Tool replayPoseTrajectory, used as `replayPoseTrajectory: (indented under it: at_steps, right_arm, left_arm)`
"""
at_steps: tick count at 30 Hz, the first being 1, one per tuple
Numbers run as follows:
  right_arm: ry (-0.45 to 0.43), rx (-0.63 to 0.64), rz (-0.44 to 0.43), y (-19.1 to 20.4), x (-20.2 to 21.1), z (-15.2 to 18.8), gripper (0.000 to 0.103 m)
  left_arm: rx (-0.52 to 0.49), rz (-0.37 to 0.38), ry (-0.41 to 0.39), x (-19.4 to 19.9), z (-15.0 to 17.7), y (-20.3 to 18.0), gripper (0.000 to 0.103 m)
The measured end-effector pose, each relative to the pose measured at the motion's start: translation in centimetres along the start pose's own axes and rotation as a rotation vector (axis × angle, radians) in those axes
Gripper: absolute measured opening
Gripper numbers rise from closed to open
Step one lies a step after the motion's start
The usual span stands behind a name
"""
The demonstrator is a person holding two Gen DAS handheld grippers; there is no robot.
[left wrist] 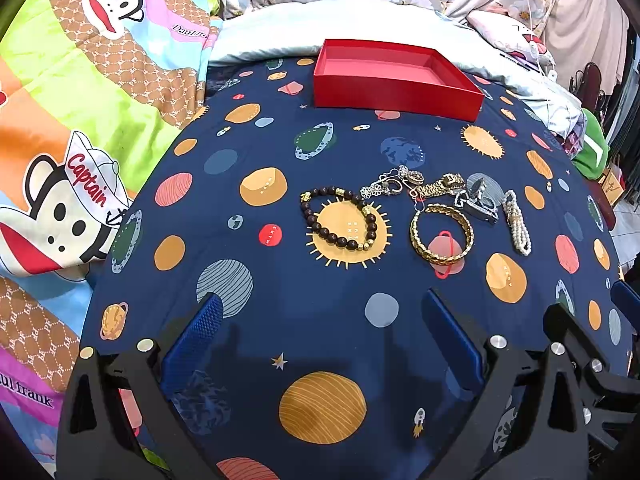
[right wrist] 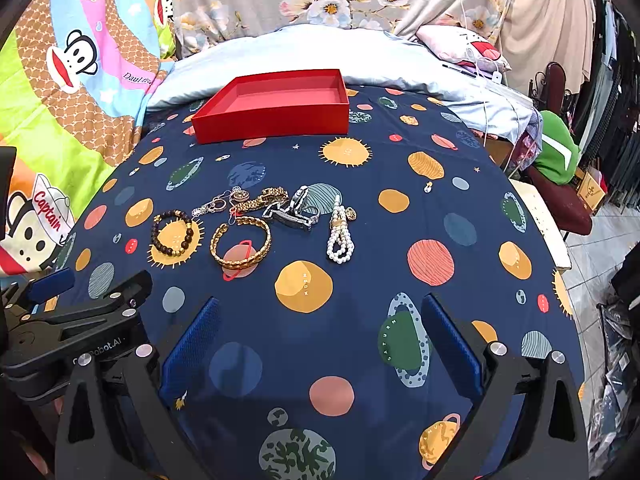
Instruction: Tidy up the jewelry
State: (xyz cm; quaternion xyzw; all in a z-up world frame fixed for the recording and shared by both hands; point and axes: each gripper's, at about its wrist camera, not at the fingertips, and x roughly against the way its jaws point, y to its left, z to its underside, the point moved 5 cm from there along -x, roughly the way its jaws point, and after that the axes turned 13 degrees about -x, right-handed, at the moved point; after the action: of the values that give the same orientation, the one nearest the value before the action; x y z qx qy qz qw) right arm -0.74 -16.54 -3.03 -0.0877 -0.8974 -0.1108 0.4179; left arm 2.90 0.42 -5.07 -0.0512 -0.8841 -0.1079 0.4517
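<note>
I see the navy planet-print bedsheet [left wrist: 280, 312] serving as my worktop; the empty red cardboard box [left wrist: 394, 76] waits at twelve o'clock. The gold woven bangle [left wrist: 442, 236] lies unboxed at one o'clock (nearest pick, I judge). Left gripper [left wrist: 324, 340] and right gripper [right wrist: 320, 344] gape empty.

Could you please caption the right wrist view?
Open right gripper faces jewelry before an empty red box.

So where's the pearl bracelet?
In both views the pearl bracelet lies on the space-print sheet at the right end of the jewelry row, just right of the silver watch.
</note>
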Motion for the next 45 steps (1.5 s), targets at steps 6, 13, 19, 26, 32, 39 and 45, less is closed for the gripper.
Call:
replayPoseTrajectory:
  at_steps: [6, 13, 19, 26, 32, 39, 45]
  right_arm:
    - [0.001, -0.002, -0.003, -0.1, 0.0, -0.1, 0.098]
    - [0.001, -0.002, -0.002, -0.1, 0.0, -0.1, 0.098]
    - [0.004, -0.003, -0.002, 0.1, 0.0, -0.1, 0.098]
    - [0.005, -0.003, -0.002, 0.0, -0.1, -0.2, 0.098]
    - [0.008, -0.005, -0.004, 0.1, -0.2, 0.0, 0.098]
    - [0.021, -0.003, -0.002, 0.2, -1.0, 0.2, 0.098]
    - [0.031, -0.043, 0.009, -1.4, -2.4, -1.0, 0.098]
  left_arm:
    - [0.000, 0.000, 0.001, 0.0, -0.1, 0.0, 0.097]
    - [0.001, -0.001, 0.000, 0.0, 0.0, 0.0, 0.097]
    - [0.000, 0.000, 0.003, -0.2, 0.1, 0.1, 0.097]
    - [0.002, 0.002, 0.008, -0.4, 0.2, 0.1, 0.097]
    - [0.003, 0.005, 0.012, -0.6, 0.3, 0.2, 0.097]
    - [-0.008, 0.027, 0.026, -1.4, 0.2, -0.1, 0.097]
    - [0.025, 0.038, 0.047, -2.9, 0.1, 0.8, 0.097]
